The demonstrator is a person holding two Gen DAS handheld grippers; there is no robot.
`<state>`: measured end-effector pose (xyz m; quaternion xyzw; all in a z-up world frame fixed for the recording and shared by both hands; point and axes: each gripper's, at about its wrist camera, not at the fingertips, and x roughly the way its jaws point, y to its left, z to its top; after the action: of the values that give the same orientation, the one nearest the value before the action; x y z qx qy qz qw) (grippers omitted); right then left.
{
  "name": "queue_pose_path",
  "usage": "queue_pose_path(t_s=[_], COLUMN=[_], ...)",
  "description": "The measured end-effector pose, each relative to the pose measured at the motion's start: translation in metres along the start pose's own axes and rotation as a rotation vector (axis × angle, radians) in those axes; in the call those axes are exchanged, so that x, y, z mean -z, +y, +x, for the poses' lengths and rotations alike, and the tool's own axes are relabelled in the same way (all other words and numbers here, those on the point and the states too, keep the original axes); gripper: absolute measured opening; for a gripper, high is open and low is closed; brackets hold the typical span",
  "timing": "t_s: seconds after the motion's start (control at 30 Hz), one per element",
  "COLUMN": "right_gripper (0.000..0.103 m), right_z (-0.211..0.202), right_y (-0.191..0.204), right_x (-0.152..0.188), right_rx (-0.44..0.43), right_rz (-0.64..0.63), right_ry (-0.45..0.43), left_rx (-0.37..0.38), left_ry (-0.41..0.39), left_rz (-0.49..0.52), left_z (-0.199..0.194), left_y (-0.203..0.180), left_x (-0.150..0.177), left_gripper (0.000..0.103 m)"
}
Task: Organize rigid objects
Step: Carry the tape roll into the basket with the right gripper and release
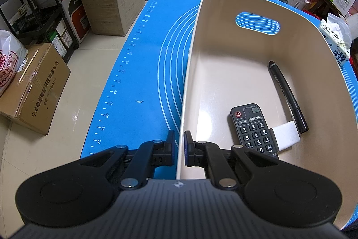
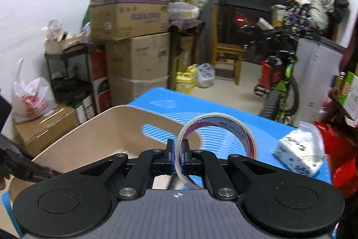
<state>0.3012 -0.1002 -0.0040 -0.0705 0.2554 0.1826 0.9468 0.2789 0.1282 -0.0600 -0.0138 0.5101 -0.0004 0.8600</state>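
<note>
A beige bin (image 1: 223, 73) with a handle cutout stands on the blue mat (image 1: 143, 64). Inside it lie a black remote (image 1: 252, 129), a black marker (image 1: 288, 95) and a white block (image 1: 286, 136). My left gripper (image 1: 179, 149) is shut on the bin's near left wall, one finger outside and one inside. My right gripper (image 2: 177, 155) is shut on the rim of a clear tape roll (image 2: 223, 127) with a red inner core, held in the air over the near side of the bin (image 2: 107, 127).
A tissue pack (image 2: 297, 156) lies on the mat (image 2: 226, 113) right of the bin. Cardboard boxes (image 1: 35, 91), a black rack (image 1: 42, 15), a bicycle (image 2: 282, 91), a wooden chair (image 2: 228, 59) and yellow bottles (image 2: 185, 80) crowd the floor around the table.
</note>
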Motion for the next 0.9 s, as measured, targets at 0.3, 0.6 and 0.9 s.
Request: queue_pose_path(t_s=[0.3, 0.6, 0.9], right_gripper=[0.016, 0.018, 0.039], right_z=[0.031, 0.043, 0.044], right_y=[0.05, 0.073, 0.069], right_x=[0.011, 0.023, 0.032], right_rx=[-0.074, -0.132, -0.169], right_rz=[-0.143, -0.22, -0.172], right_ry=[0.138, 0.229, 0.274], left_rx=[0.0, -0.001, -0.001], left_ry=[0.0, 0.001, 0.002], left_rz=[0.0, 0.0, 0.002], left_z=[0.0, 0.0, 0.001], left_y=[0.0, 0.0, -0.001], left_x=[0.0, 0.0, 0.002], left_gripper=[0.011, 0.011, 0.011])
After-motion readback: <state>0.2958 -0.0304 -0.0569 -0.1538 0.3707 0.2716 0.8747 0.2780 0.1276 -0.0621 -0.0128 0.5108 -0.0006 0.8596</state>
